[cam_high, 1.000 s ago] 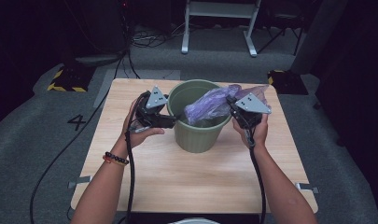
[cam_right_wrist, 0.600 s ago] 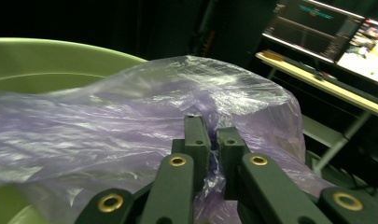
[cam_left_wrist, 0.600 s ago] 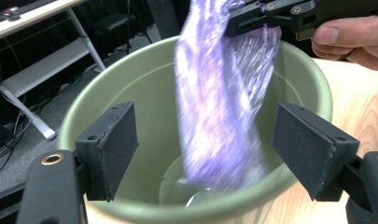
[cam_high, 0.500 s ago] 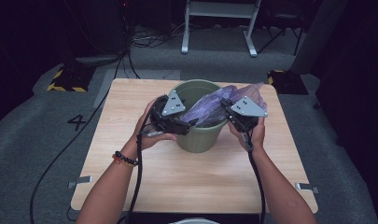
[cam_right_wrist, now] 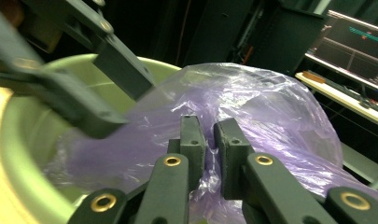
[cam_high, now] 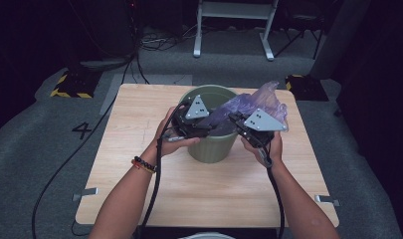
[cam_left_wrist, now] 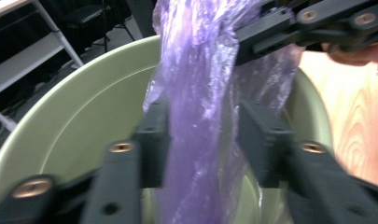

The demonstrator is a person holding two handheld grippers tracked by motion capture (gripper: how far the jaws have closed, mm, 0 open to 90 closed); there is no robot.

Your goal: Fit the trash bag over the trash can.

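Right gripper (cam_right_wrist: pixel 206 140) is pinched tight on the purple bag (cam_right_wrist: pixel 252 107), holding it over the green bin (cam_high: pixel 211 144) at frame centre. Left gripper (cam_left_wrist: pixel 203 135) stands wide, jaws straddling the bag (not yet closed on it). The bag's long axis runs up and down between those jaws, hanging into the bin.

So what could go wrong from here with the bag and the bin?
1. The right gripper is shut on a thin pinch of the bag; a pull could tear the film or let it slip.
2. The left gripper is open around the bag, so it may close on a bunched fold rather than an edge.
3. Both grippers crowd the bin rim and might tip it.
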